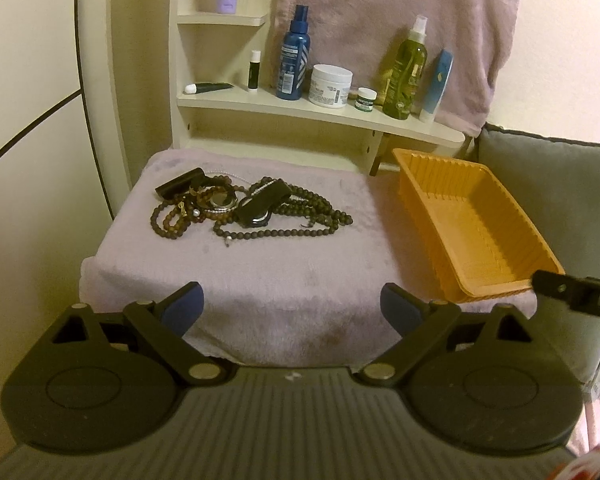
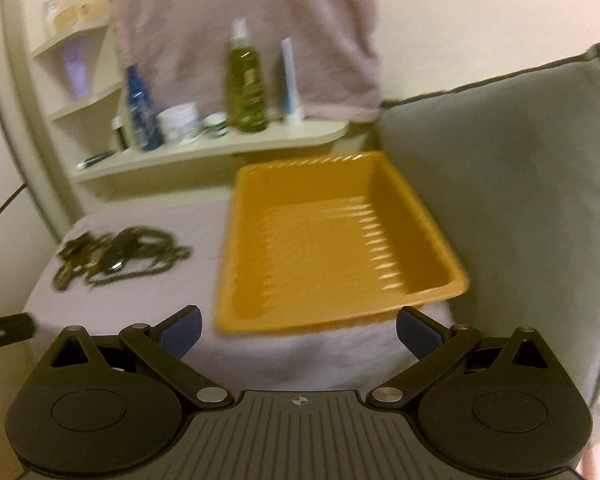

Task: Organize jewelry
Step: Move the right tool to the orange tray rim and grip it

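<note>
A tangled pile of jewelry (image 1: 244, 206), dark bead strands, bracelets and black watches, lies on a lilac towel-covered surface (image 1: 260, 280). An orange ribbed plastic tray (image 1: 472, 232) with nothing in it stands to its right. My left gripper (image 1: 292, 306) is open and empty, near the front edge, short of the pile. In the blurred right wrist view, my right gripper (image 2: 298, 328) is open and empty just in front of the tray (image 2: 324, 240); the jewelry (image 2: 116, 256) lies to its left.
A cream shelf (image 1: 320, 110) behind holds a blue spray bottle (image 1: 294, 56), white jar (image 1: 330, 86), green bottle (image 1: 406, 72) and tubes. A grey cushion (image 2: 520, 200) stands right of the tray. A lilac towel (image 1: 400, 20) hangs behind.
</note>
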Demonstrator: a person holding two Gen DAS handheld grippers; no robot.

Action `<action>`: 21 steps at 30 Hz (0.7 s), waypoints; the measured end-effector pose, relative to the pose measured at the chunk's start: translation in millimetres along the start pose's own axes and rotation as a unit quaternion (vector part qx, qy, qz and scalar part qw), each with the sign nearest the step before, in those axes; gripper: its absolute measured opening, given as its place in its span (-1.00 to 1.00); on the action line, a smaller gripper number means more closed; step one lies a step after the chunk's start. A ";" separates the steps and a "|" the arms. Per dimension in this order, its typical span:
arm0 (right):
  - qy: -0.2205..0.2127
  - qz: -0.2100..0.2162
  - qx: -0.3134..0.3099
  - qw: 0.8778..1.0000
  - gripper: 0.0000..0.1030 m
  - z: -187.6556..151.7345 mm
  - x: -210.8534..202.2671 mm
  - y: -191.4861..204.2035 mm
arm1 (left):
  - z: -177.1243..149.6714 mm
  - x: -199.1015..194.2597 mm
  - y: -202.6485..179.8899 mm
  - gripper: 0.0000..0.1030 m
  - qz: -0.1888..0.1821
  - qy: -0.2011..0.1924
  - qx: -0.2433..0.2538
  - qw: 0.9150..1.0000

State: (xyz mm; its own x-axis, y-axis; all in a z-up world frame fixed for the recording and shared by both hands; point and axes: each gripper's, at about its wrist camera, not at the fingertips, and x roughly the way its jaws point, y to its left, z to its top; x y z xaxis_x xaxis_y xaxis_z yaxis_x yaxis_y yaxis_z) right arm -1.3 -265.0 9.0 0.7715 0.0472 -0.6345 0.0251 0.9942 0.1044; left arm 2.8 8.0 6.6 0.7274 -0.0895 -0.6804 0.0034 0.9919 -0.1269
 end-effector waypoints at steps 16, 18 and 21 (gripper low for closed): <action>-0.031 -0.050 0.013 0.998 0.69 10.2 38.3 -91.0 | 13.4 41.2 18.2 0.83 -0.016 -0.026 -0.004 1.000; -0.022 -0.043 0.018 0.999 0.57 10.4 47.2 -97.9 | 15.4 46.9 14.1 0.83 -0.018 -0.026 0.001 0.999; -0.016 -0.036 0.022 0.999 0.44 10.2 57.9 -106.5 | 17.0 55.5 7.9 0.83 -0.025 -0.024 0.011 0.999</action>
State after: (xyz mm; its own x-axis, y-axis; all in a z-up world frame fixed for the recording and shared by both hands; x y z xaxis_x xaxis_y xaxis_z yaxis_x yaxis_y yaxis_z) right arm 47.2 -369.2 -31.0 0.7867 -0.0277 -0.6167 0.1086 0.9896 0.0942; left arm 54.9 12.4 -19.8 0.7575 -0.1355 -0.6387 0.0561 0.9881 -0.1431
